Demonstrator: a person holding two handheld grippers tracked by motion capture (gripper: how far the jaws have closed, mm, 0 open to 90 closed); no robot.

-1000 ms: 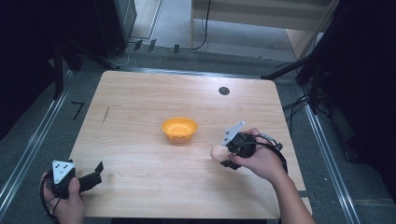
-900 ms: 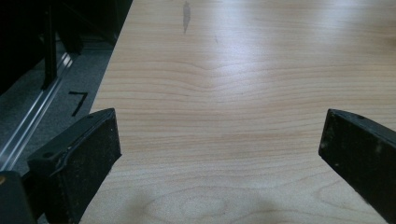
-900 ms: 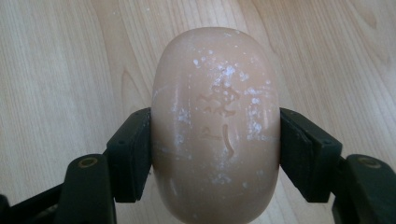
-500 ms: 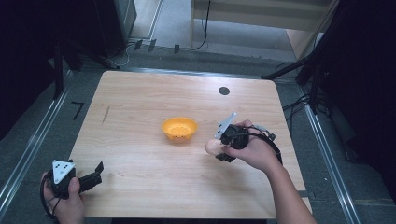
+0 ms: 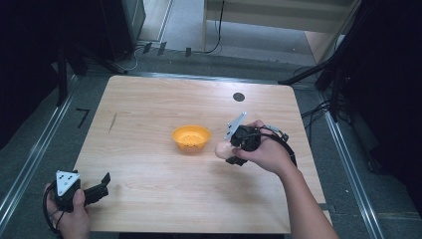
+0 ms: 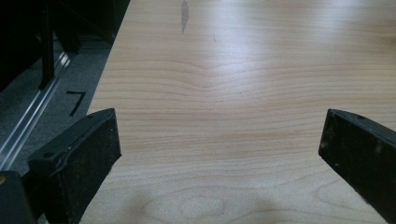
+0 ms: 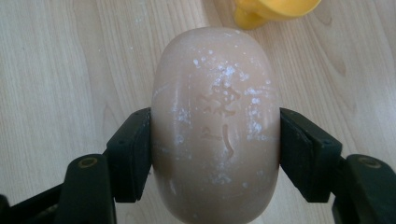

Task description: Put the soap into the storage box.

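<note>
A: Right hand-held gripper (image 7: 215, 154)?
B: Clamped on the tan soap bar (image 7: 215, 126), both sides pinched, just right of the orange bowl (image 5: 191, 137), above the surface (image 5: 149, 109).
A: Left hand-held gripper (image 6: 219, 149)?
B: Spread wide, holding nothing, far from the bowl near the surface's front-left corner.

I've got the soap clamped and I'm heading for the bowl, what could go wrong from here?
The rounded beige soap bar is pinched only at its smooth sides by the right gripper, so it may slip. The small orange plastic bowl looks light, and a low approach could knock it across the wooden table.
</note>
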